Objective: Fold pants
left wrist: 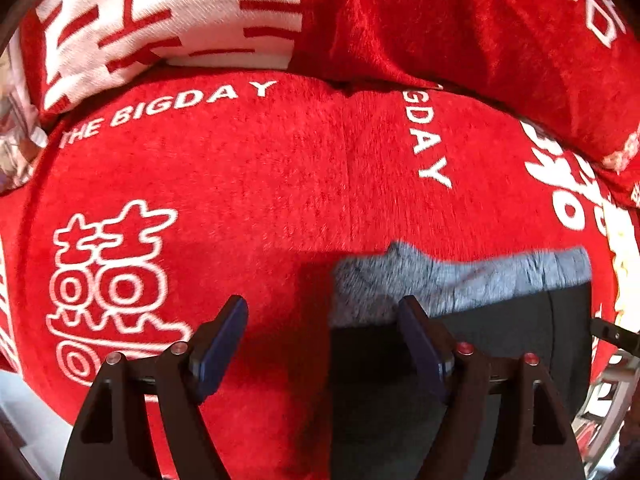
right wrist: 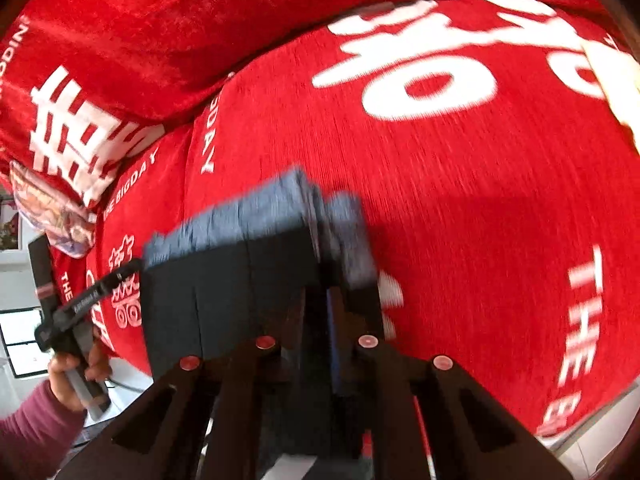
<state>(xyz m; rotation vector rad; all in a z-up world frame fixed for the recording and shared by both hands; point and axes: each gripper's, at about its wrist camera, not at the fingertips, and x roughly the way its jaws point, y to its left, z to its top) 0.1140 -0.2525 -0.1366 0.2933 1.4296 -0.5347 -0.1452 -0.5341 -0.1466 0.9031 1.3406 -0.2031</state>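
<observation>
Pants made of dark black cloth with a fuzzy grey lining (right wrist: 224,280) are in your right gripper (right wrist: 332,320); its two fingers are squeezed together on the cloth, near one edge where the grey side (left wrist: 460,280) shows; the picture is blurry there, so the exact spot is hard to tell. The pants look like a thick bundle held up over the red fuzzy sofa cover with white letters (left wrist: 280,168); I cannot tell if the bottom part touches the cover.

Your left gripper (left wrist: 324,340) has its blue pads (left wrist: 220,344) wide apart and holds nothing; the grey edge of the pants sits just past its right finger, while the rest of the gap is over the red cover.

I think you are in the middle of a fold, with one side held and the other side free; it looks partly done, not finished.

For the next move, you would bring the left gripper onto the free grey edge and close on it; then both hands can lay the cloth flat and even; go slow, since thick cloth can slip or bunch up.
</observation>
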